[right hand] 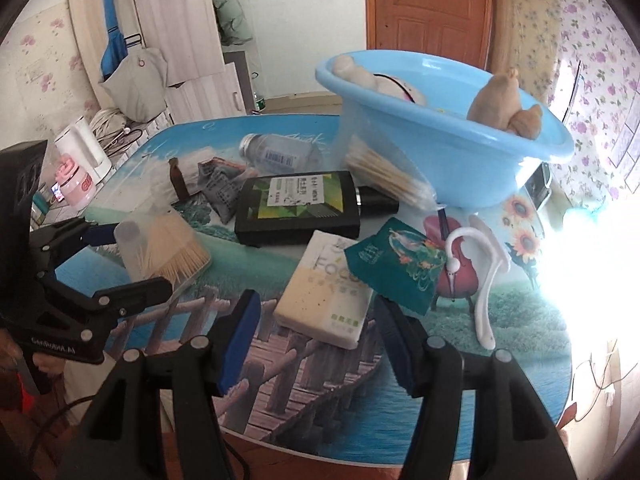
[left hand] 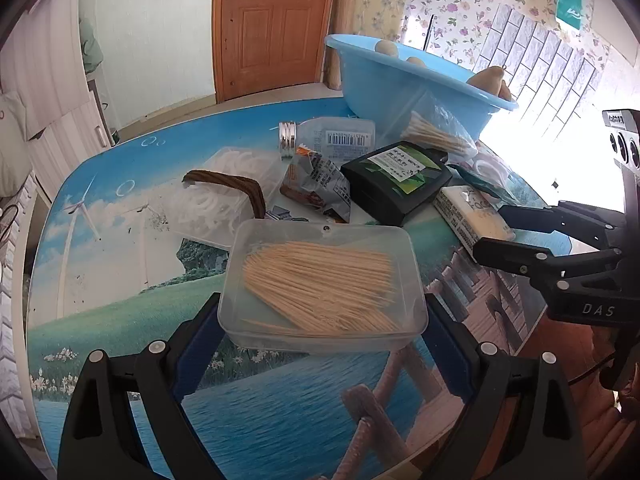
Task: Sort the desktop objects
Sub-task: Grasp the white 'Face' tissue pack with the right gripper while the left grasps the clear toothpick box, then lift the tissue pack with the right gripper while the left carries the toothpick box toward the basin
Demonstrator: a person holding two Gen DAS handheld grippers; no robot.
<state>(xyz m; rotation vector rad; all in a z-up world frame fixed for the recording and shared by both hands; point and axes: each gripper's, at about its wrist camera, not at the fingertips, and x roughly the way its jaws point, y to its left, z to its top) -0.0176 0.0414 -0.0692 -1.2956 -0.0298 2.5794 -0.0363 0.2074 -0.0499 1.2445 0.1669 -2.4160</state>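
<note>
A clear plastic box of toothpicks (left hand: 320, 280) sits between the blue pads of my left gripper (left hand: 322, 308), which is shut on its two sides. The right wrist view shows that box (right hand: 160, 248) tilted, with the left gripper (right hand: 140, 258) on it above the table. My right gripper (right hand: 318, 336) is open, its pads standing either side of the near end of a cream and white packet (right hand: 324, 296) without touching it. The left wrist view shows the right gripper (left hand: 490, 232) at that packet (left hand: 472, 216).
A blue basin (right hand: 440, 160) with soft toys stands at the back. In front of it lie a cotton swab bag (right hand: 384, 180), a black box (right hand: 296, 208), a green sachet (right hand: 396, 264), a white hook (right hand: 488, 280), a clear bottle (left hand: 332, 138), a snack wrapper (left hand: 320, 184) and a tub of white rings (left hand: 224, 200).
</note>
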